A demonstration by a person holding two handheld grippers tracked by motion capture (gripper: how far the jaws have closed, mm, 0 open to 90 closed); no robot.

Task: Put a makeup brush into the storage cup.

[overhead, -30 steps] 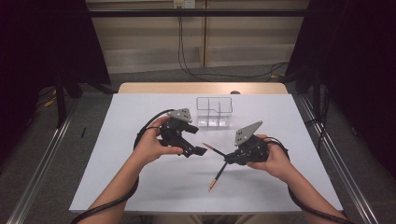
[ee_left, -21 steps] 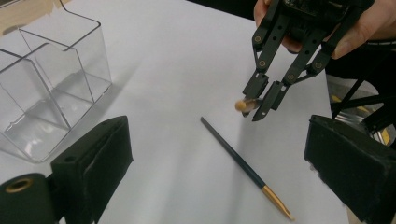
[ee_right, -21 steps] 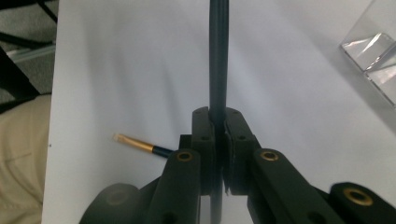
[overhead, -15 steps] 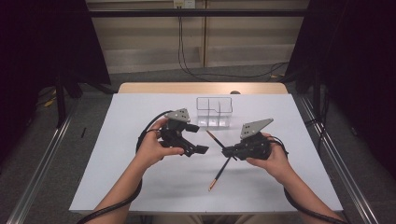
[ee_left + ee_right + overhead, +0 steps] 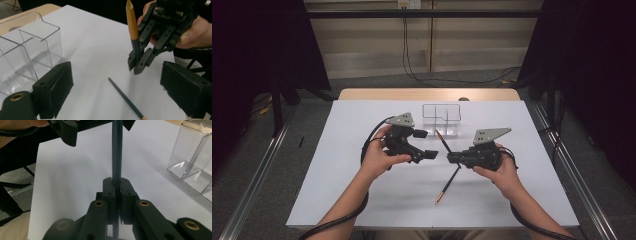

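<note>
Change first: your right gripper (image 5: 451, 157) has swung the held pencil (image 5: 443, 141). A second ago its free end lay low, toward 10 o'clock from the right fingers. Now it points closer to 11 o'clock, toward the clear box (image 5: 442, 106). The right fingers are clamped tight on the pencil's dark shaft, and the golden end stands clear above them.

Your left gripper (image 5: 426, 144) sits at 9 o'clock of the right one. Its fingers are wide apart and have just been closing a little. Nothing is between the pads yet; the held pencil stands just ahead of them.

My reading is that you are lining up either a handover to the left fingers or a drop into the box. If it is a handover, the left fingers need to come further round the shaft before you let go on the right.

Count for you:
- Two pencils. One is in your right fingers. The loose pencil (image 5: 448, 186) lies flat on the tabletop (image 5: 362, 200), running from just below the right gripper toward 7 o'clock, orange tip nearest you.
- One clear box, divided into compartments, at 12 o'clock of the white sheet, with no pencil in it.
- Two grippers, one in each hand.
</note>
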